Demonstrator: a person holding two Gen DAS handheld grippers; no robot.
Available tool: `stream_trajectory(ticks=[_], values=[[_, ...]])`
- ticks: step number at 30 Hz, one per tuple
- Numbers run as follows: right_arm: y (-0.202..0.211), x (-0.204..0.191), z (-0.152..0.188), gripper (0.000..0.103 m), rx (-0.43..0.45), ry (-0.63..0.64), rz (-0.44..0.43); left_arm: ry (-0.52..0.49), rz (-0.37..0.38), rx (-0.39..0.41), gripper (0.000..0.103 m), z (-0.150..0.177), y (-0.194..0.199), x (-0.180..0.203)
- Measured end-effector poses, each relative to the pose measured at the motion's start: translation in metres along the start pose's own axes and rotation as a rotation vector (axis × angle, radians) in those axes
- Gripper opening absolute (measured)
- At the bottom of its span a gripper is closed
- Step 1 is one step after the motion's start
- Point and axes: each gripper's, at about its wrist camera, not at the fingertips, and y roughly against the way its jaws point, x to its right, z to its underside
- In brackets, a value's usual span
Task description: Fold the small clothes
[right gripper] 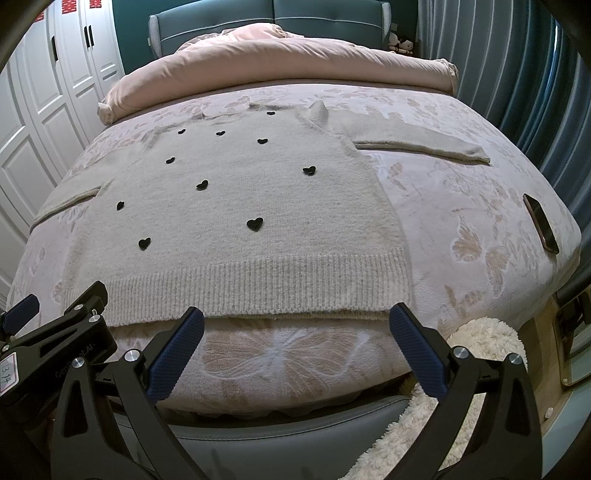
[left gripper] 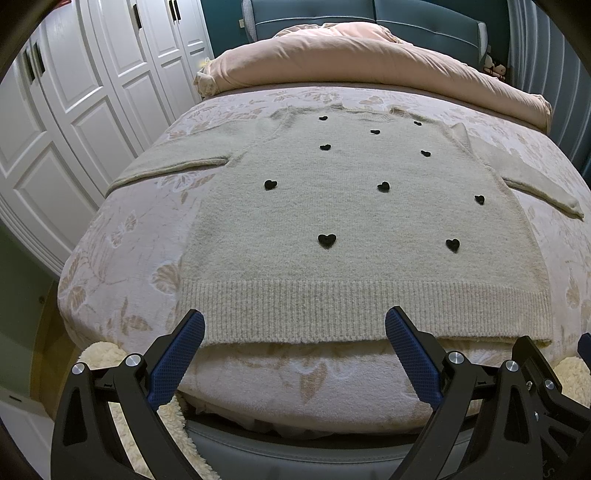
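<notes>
The sweater (left gripper: 332, 206) lies flat on the bed (right gripper: 461, 229), just ahead of both grippers; left gripper (left gripper: 294, 332) and right gripper (right gripper: 296, 328) gape empty near the hem; folding seems not yet begun; next, probably pinch a sleeve or hem corner.

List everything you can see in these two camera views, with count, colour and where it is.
sweater: one, cream with small black hearts, spread flat on the bed, both sleeves out, ribbed hem nearest the cameras
bedspread: one, pale pink with a butterfly and leaf pattern, covering the bed
duvet: one, peach, bunched at the head end
headboard: one, teal, behind the duvet
wardrobe doors: several, white, to the left
phone: one, dark, on the bedspread's right edge
fleece rug: one, cream, by the foot of the bed
left gripper: black with blue pads, jaws open, at the hem
right gripper: same, jaws open, at the hem
</notes>
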Motion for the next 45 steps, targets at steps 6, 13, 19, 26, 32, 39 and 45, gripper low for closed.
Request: stream_trajectory(ticks=[6,13,19,26,32,39,45], values=[[0.000,0.001,0.000,0.098,0.001,-0.001,0.000,0.000,0.000,0.000,0.095,0.000,0.000,0.000],[0.001,0.002,0.000,0.098,-0.003,-0.003,-0.001,-0.001,-0.001,-0.003,0.095,0.000,0.000,-0.001],[0.001,0.003,0.000,0.098,-0.003,-0.004,-0.002,-0.001,-0.001,-0.002,0.095,0.000,0.000,-0.001],[0.000,0.004,0.001,0.098,-0.008,-0.007,-0.002,-0.001,-0.001,-0.004,0.095,0.000,0.000,-0.001],[-0.004,0.003,0.001,0.098,-0.012,-0.009,-0.002,0.001,-0.001,-0.005,0.095,-0.001,0.001,-0.004],[-0.013,0.005,-0.001,0.098,-0.025,-0.001,-0.028,0.001,0.032,-0.030,0.098,-0.002,-0.006,-0.009],[-0.049,0.070,-0.030,0.098,-0.049,-0.146,-0.041,0.090,0.020,-0.047,0.098,-0.019,-0.024,-0.040]])
